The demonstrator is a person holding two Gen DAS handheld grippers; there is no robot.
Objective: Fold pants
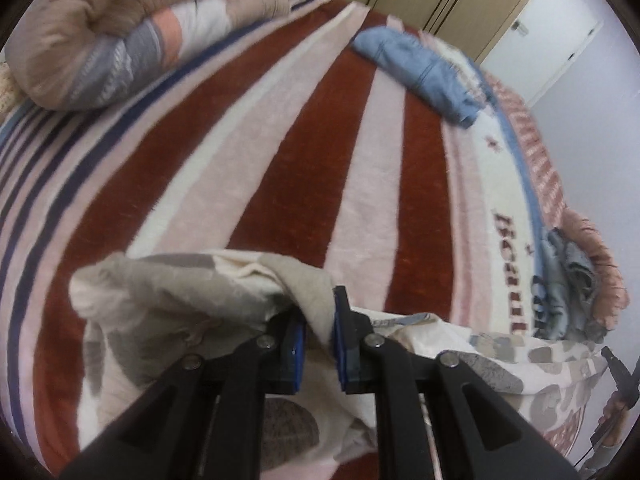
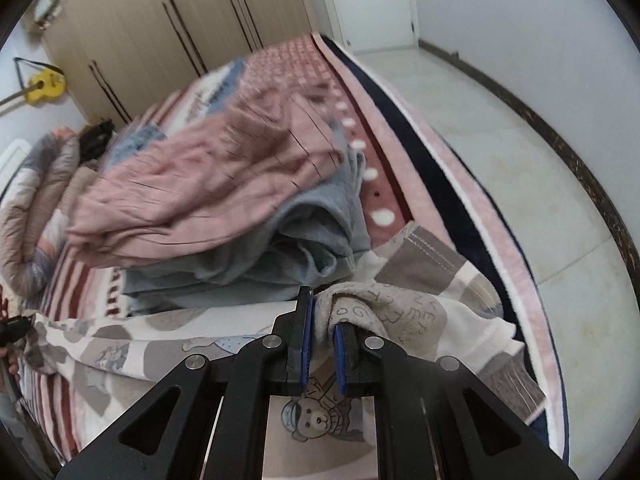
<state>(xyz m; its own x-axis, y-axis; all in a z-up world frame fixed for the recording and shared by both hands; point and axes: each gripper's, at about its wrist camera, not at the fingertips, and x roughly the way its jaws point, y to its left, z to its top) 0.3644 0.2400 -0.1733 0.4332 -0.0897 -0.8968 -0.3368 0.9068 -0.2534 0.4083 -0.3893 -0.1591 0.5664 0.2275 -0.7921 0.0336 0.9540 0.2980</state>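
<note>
The pants (image 1: 180,292) are cream with grey patches and a bear print, and they lie stretched across the near part of the striped blanket (image 1: 320,160). My left gripper (image 1: 320,312) is shut on a bunched fold of the fabric, which rises between its blue pads. In the right wrist view the pants (image 2: 424,276) drape toward the bed's edge. My right gripper (image 2: 323,312) is shut on a rolled grey edge of them, with printed letters showing beside the pads. The cloth runs leftward from there across the bed.
A rolled duvet (image 1: 100,40) lies at the far left, and a blue garment (image 1: 420,68) at the far side. A pink garment (image 2: 208,184) rests on grey-blue clothes (image 2: 260,268) just beyond the right gripper. The bed edge drops to a tiled floor (image 2: 500,152) on the right. Wardrobe doors (image 2: 160,20) stand behind.
</note>
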